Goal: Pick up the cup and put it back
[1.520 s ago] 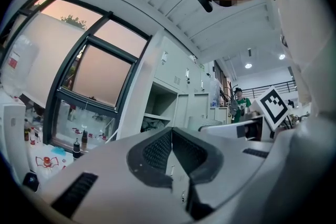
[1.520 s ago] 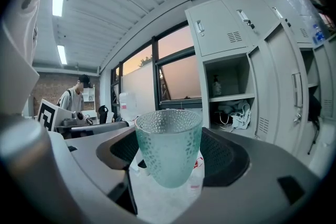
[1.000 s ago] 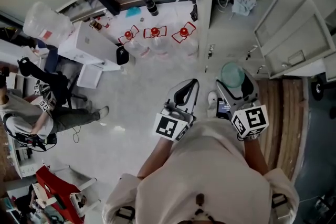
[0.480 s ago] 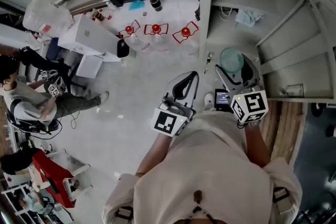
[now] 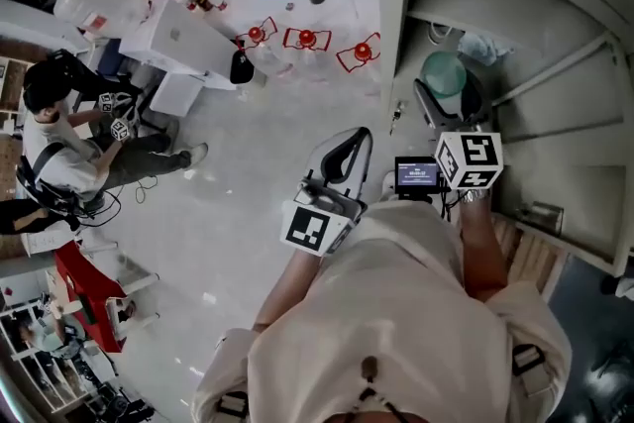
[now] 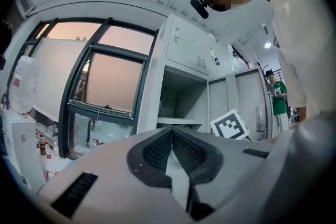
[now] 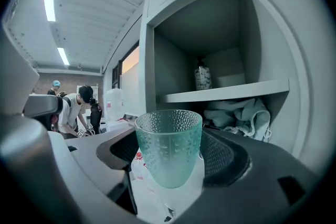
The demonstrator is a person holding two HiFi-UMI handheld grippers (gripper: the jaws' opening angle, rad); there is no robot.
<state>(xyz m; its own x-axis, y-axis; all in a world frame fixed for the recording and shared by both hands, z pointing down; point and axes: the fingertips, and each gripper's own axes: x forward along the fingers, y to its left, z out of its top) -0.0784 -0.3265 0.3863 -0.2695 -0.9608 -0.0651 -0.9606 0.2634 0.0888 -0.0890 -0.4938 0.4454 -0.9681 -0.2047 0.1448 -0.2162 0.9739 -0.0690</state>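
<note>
Teal pebbled glass, the cup [image 7: 169,147] stands upright between the two dark ribbed pads of the right gripper [image 5: 448,94], which press on its lower sides; the jaws are parted only as far as the cup is wide. The cup rests on no surface. It hangs in the air at the open front of the pale grey metal cabinet [image 5: 555,35], its rim just below the front edge of the cabinet's grey shelf [image 7: 226,92].

On that shelf, toward the back, stands a small patterned jar [image 7: 202,77]. Under the shelf a crumpled pale blue-white cloth [image 7: 239,113] lies in the lower compartment, behind and to the right of the cup.

The left gripper [image 6: 171,134] is out in front of the person's chest, to the left of the cabinet and well apart from the cup. Its ribbed pads are pressed together at the tips, with nothing between them.

On the pale floor [image 5: 248,173] far to the left a person in a white shirt [image 5: 59,154] is bent over.
</note>
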